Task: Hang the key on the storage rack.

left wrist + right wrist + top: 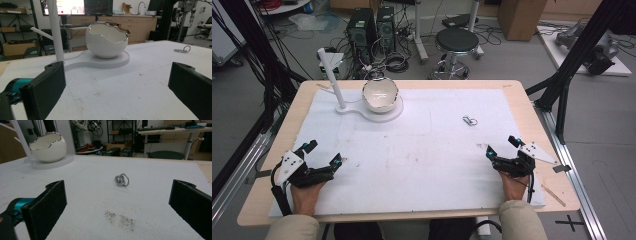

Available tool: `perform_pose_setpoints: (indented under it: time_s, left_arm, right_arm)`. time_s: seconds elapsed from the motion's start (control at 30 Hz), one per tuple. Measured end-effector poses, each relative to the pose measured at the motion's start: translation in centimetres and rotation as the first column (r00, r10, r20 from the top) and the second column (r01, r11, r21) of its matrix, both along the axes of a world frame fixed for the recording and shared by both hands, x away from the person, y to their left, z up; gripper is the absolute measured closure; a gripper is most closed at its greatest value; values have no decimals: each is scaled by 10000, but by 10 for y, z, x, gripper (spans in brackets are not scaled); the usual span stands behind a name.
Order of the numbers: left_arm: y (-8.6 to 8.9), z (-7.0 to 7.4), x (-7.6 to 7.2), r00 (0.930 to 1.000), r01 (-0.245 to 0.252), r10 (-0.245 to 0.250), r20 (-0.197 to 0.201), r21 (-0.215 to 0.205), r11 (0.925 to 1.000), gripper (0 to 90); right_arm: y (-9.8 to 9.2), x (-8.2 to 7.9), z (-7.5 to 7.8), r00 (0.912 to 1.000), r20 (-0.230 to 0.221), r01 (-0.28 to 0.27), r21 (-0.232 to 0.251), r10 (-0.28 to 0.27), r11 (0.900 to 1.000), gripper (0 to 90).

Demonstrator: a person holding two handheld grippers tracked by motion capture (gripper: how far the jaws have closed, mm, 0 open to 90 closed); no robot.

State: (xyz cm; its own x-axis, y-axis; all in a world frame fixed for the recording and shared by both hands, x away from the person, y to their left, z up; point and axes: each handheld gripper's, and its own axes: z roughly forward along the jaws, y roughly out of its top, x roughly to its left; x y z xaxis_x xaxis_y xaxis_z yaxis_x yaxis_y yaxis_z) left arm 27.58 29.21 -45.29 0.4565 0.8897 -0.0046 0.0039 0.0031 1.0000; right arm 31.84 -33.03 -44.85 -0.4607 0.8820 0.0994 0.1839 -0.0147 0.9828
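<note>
A white egg-shaped bowl (380, 94) with a jagged silver rim sits on a white round base (394, 113) at the table's far left; a white post (332, 77) rises beside it. The bowl (106, 40) stands ahead in the left gripper view, and the bowl (48, 147) sits far left in the right gripper view. A small metal key ring (469, 120) lies on the white mat, right of centre; the key ring (122, 180) is ahead of the right jaws. My left gripper (323, 153) rests open near the front left. My right gripper (502, 145) rests open near the front right. Both are empty.
A white foam mat (422, 150) covers most of the wooden table (537, 125). A black stool (457, 42), computer towers (372, 30) and cables stand on the floor beyond the far edge. Black frame posts (577, 55) rise at the right.
</note>
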Motion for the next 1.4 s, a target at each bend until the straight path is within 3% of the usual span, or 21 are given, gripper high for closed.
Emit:
perform_pose_setpoints:
  time_s: [0.83,0.97,1.13,1.17,1.23,1.4]
  left_arm:
    - [0,0,-1,10000,2,-1,73,-100,9999,17]
    - [1,0,-1,10000,12,-12,71,-78,10000,17]
    - [1,0,-1,10000,15,-14,84,-107,9999,17]
    - [1,0,-1,10000,15,-14,84,-107,9999,17]
    - [1,0,-1,9999,13,-12,103,-111,9999,17]
    - [1,0,-1,9999,22,-21,121,-119,9999,17]
  right_arm:
    - [-2,4,4,9999,-123,-45,3,45,10000,5]
    - [-9,9,26,9992,-200,-333,127,336,9994,5]
    - [-12,29,66,9932,-549,-1054,-569,1023,9928,5]
    - [-12,29,66,9932,-549,-1054,-569,1023,9928,5]
    - [-11,44,88,9879,-799,-1410,-1093,1327,9840,5]
    - [-4,69,119,9757,-1265,-2028,-2143,1787,9555,5]
